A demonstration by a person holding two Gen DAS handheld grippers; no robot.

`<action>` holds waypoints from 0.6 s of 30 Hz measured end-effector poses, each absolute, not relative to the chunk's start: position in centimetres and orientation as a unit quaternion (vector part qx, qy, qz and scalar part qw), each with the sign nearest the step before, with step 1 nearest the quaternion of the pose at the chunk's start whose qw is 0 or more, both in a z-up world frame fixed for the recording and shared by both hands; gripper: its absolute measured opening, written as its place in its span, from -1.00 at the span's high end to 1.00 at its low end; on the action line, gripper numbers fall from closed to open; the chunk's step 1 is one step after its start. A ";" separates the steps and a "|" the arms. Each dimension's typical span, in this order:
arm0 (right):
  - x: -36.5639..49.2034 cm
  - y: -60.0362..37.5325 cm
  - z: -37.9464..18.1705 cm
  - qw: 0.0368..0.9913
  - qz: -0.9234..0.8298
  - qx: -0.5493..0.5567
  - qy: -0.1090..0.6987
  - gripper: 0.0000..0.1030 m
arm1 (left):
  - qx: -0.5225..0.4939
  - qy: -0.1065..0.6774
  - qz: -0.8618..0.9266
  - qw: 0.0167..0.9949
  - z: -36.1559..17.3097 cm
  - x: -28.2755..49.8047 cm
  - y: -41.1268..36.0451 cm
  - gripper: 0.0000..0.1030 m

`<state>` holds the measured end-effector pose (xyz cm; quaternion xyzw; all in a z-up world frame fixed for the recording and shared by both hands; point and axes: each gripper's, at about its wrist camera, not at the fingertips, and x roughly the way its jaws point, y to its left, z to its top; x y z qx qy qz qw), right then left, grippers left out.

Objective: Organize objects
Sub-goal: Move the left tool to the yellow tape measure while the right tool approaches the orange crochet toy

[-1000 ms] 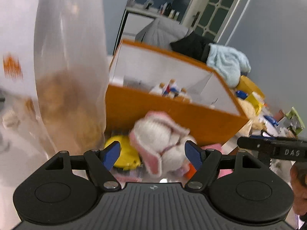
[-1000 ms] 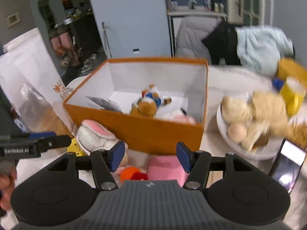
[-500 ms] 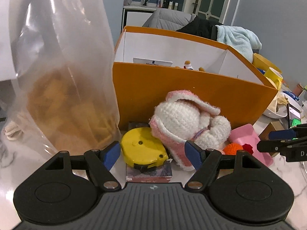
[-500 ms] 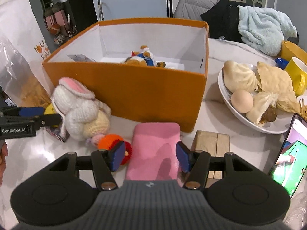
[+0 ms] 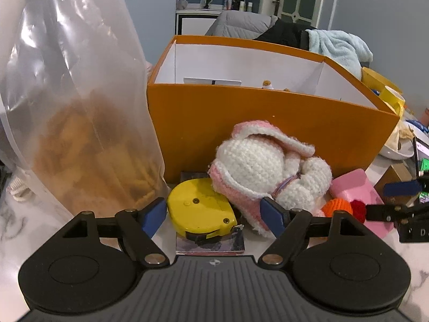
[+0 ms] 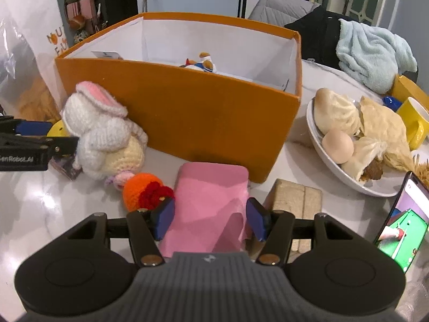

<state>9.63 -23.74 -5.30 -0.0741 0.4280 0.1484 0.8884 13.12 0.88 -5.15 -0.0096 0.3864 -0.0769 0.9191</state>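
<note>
My left hand-held gripper (image 5: 213,214) sits low and level, fingers spread around the yellow tape measure (image 5: 201,212). My right hand-held gripper (image 6: 210,218), also spread, straddles the pink pouch (image 6: 207,204) on the counter (image 6: 53,201), before the orange box (image 6: 187,112).

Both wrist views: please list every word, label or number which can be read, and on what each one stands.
"GenRobot.AI": on the left gripper, seen side-on in the right wrist view.
"D": on the right gripper at the left view's edge; the rest is cut off.
"NU" and "FU": orange letters, cut off, on the white bag.
Card in the orange box: too small to read.
Phone: no readable text.
</note>
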 end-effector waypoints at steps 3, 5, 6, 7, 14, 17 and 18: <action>9.5 -23.6 -5.2 0.890 0.153 -0.069 0.425 -0.18 | -0.013 0.386 -0.076 0.919 -5.3 13.3 1.0 -0.81; 9.4 -23.5 -5.2 0.890 0.157 -0.070 0.423 -0.17 | -0.024 0.390 -0.075 0.917 -5.4 13.3 1.3 -0.81; 9.4 -23.5 -5.2 0.890 0.159 -0.067 0.423 -0.15 | -0.030 0.392 -0.075 0.916 -5.3 13.5 1.3 -0.81; 9.3 -23.4 -5.1 0.890 0.163 -0.064 0.422 -0.14 | -0.033 0.392 -0.076 0.916 -5.3 13.4 1.4 -0.76; 8.4 -22.3 -4.6 0.889 0.201 -0.073 0.404 -0.11 | -0.021 0.394 -0.080 0.916 -5.2 13.3 1.4 -0.56; 8.1 -21.6 -4.7 0.886 0.222 -0.077 0.401 -0.11 | -0.007 0.404 -0.070 0.912 -5.2 13.4 1.1 -0.44; 8.0 -21.4 -4.8 0.883 0.232 -0.078 0.402 -0.11 | -0.006 0.408 -0.068 0.911 -5.2 13.4 1.0 -0.44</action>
